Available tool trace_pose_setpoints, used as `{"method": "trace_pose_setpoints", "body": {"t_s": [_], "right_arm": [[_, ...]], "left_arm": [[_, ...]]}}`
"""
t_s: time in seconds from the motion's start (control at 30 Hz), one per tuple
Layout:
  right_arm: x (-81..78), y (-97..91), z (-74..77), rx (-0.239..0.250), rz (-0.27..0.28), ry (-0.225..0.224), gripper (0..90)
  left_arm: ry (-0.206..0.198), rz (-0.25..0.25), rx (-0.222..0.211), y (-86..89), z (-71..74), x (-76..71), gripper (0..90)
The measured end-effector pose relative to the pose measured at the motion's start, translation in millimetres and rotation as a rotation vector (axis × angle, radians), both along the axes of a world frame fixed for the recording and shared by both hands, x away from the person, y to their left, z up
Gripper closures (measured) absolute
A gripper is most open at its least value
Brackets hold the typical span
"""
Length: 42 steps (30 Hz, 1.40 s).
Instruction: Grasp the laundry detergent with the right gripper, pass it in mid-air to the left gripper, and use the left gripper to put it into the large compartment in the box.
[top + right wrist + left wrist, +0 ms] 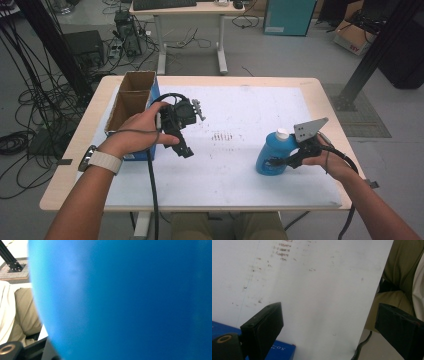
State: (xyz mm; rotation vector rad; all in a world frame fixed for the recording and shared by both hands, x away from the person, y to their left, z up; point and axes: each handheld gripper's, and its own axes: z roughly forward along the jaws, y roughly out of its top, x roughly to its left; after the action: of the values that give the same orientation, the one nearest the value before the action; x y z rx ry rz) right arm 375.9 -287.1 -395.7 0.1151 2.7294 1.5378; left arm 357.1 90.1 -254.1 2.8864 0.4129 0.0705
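A blue bottle [270, 156] with a white cap [282, 133] stands on the white table sheet [240, 180] at the right. My right gripper [283, 161] is shut on its lower body from the right side, grey plate on top. In the right gripper view the bottle [125, 302] sits right against the camera and hides the jaws. My left gripper [183, 144] is held above the sheet left of centre, pointing down and toward the person. In the left gripper view my left gripper [329, 325] is open wide, with only bare sheet between its jaws.
An open cardboard box [131, 97] with a blue side stands at the table's left, just behind the left hand; its blue corner [280, 351] shows by the left jaw. The person's lap [402, 267] lies past the table's near edge. Cables trail from both grippers.
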Motion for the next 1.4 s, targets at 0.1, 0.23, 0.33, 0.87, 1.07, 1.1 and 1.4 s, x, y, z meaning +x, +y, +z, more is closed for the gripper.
{"method": "trace_pose_setpoints", "body": {"t_s": [0.1, 0.23, 0.33, 0.87, 1.07, 1.1, 1.4], "right_arm": [[0.0, 0.0, 0.0, 0.000, 0.000, 0.000, 43.9], [0.0, 0.0, 0.0, 0.000, 0.000, 0.000, 43.9], [-0.2, 0.0, 0.1, -0.002, -0.002, 0.000, 43.9], [0.1, 0.0, 0.3, -0.004, 0.001, 0.001, 43.9], [0.1, 0.0, 0.3, -0.004, 0.001, 0.002, 43.9], [0.1, 0.1, 0.2, -0.003, -0.001, 0.002, 43.9], [0.1, 0.0, 0.3, -0.004, 0.001, -0.001, 43.9]], "left_arm": [[0.004, -0.003, 0.003, -0.1, 0.5, 0.2, 8.5], [0.004, 0.001, -0.002, -1.0, 0.2, 0.3, 8.5], [0.000, -0.002, 0.001, -1.4, -0.1, 0.5, 8.5], [0.004, -0.001, 0.000, -1.0, 0.2, 0.6, 8.5], [0.003, -0.002, 0.001, -1.2, 0.2, 0.6, 8.5], [0.003, -0.001, 0.001, -1.1, 0.2, 0.5, 8.5], [0.003, 0.002, 0.000, -1.1, 0.4, 0.1, 8.5]]}}
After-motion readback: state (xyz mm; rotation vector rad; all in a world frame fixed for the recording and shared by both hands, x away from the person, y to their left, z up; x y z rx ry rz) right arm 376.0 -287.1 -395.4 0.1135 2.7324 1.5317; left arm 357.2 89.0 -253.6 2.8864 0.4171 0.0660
